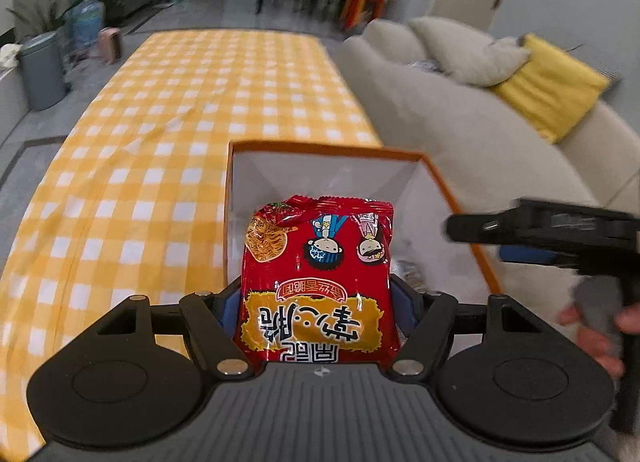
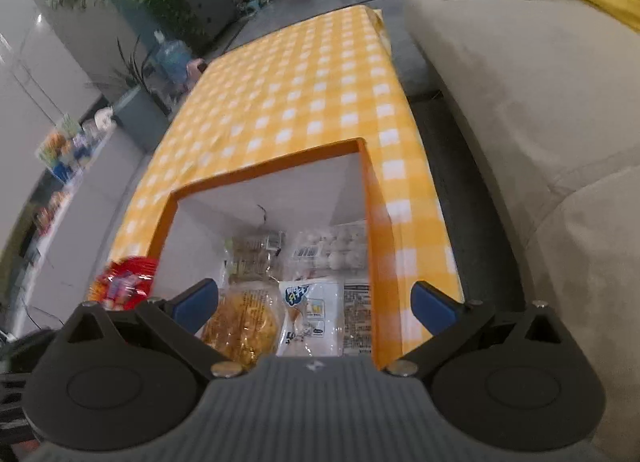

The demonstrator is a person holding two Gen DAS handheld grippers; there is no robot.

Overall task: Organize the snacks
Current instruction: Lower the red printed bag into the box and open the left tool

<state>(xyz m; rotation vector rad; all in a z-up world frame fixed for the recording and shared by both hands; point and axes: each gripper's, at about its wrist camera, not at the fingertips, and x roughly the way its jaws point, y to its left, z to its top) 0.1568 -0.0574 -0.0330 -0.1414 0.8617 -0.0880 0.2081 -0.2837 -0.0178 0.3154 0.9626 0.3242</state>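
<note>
A red instant-noodle snack packet (image 1: 316,262) stands upright between the blue pads of my left gripper (image 1: 316,302), which is shut on its lower half. It hangs over the near left part of an orange-rimmed white box (image 1: 320,148). My right gripper (image 2: 316,302) stands open above that box (image 2: 264,170) with nothing between its fingers. Below it lie a golden pastry pack (image 2: 240,326), a white bread packet (image 2: 312,314), a tray of white balls (image 2: 340,246) and a clear biscuit pack (image 2: 252,258). The red packet (image 2: 124,282) shows blurred at the box's left side.
The box sits at the near end of a table with a yellow checked cloth (image 1: 200,102). A beige sofa (image 1: 460,122) with a yellow cushion (image 1: 556,86) runs along the right. A hand (image 1: 592,322) holds the right gripper (image 1: 540,230). A bin (image 1: 42,70) and plants stand far left.
</note>
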